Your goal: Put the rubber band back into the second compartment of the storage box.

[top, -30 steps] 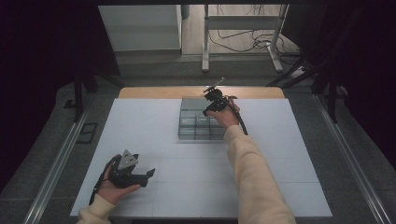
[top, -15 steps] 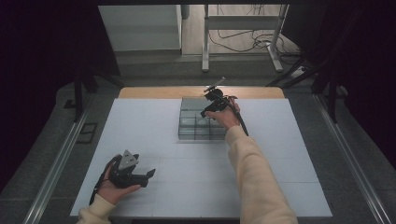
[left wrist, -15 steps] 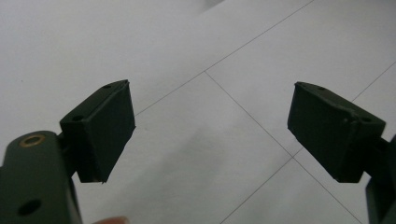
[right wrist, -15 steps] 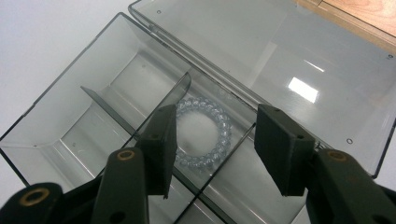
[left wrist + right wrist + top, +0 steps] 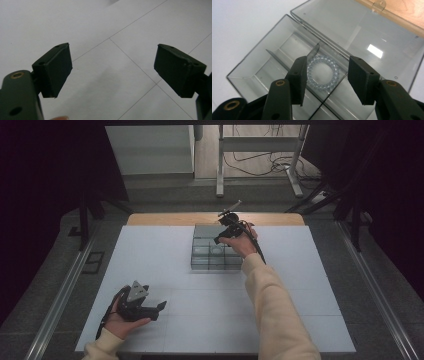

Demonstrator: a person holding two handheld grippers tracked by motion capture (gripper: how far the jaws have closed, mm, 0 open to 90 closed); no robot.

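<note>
Near the table's far edge, my right gripper's jaws have just parted above the bracelet lying in the open box; left gripper idles open

Bracelet in box compartment

The high view looked forward and down from the person's near side over the whole white table. The left gripper view sat close above bare tabletop at near left. The right gripper view looked steeply down, close, into the clear compartment box, which the high view shared at far centre.
</note>
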